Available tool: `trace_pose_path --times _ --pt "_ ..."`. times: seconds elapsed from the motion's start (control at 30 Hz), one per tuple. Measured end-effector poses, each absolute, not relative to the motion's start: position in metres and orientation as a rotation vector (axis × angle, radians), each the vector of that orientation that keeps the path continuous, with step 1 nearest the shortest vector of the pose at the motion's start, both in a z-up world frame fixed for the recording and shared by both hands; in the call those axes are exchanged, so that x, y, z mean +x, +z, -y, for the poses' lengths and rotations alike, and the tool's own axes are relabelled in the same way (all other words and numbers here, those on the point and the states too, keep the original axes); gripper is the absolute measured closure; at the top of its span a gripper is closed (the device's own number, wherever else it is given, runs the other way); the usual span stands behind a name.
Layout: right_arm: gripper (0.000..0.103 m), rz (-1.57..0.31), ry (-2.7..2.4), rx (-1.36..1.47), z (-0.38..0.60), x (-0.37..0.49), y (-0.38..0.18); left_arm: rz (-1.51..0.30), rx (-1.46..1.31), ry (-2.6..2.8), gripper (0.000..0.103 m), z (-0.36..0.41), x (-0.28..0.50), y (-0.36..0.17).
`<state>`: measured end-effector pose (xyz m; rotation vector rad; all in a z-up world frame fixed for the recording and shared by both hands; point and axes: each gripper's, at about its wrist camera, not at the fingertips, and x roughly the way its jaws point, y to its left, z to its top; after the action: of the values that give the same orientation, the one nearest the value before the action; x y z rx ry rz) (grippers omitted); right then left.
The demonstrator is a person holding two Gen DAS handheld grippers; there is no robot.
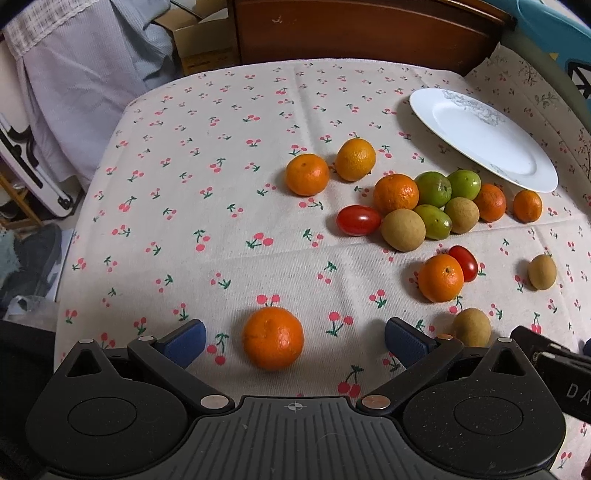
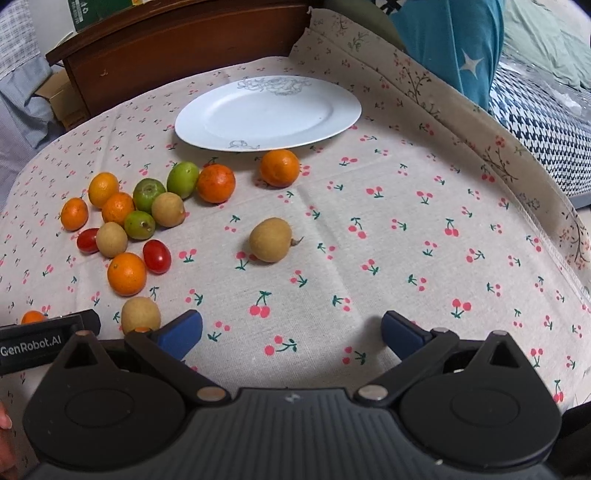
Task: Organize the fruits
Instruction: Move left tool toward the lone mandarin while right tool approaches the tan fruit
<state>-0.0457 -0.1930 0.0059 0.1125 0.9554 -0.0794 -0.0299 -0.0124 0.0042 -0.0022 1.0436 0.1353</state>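
Small fruits lie scattered on a cherry-print tablecloth (image 1: 221,184). A white plate (image 1: 480,136) (image 2: 266,110) stands bare at the far side. My left gripper (image 1: 293,341) is open above the cloth, and one orange (image 1: 272,338) sits between its blue pads without touching them. A cluster of oranges, green fruits (image 1: 434,188), brown longans (image 1: 402,229) and cherry tomatoes (image 1: 358,220) lies ahead to the right. My right gripper (image 2: 291,334) is open over bare cloth, with a lone longan (image 2: 271,240) ahead and another longan (image 2: 140,314) beside its left finger.
A dark wooden headboard (image 1: 369,29) stands behind the table. Grey fabric (image 1: 92,74) hangs at the far left, with a cardboard box (image 1: 203,40) beside it. Blue and houndstooth bedding (image 2: 546,129) lies past the table's right edge.
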Motion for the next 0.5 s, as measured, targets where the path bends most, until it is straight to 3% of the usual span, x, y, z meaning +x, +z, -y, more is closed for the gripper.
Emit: trace_pose_path --times 0.5 --pt "0.001 -0.947 -0.041 0.166 0.201 -0.047 0.011 -1.027 0.142 0.144 0.000 0.038 -0.038 0.027"
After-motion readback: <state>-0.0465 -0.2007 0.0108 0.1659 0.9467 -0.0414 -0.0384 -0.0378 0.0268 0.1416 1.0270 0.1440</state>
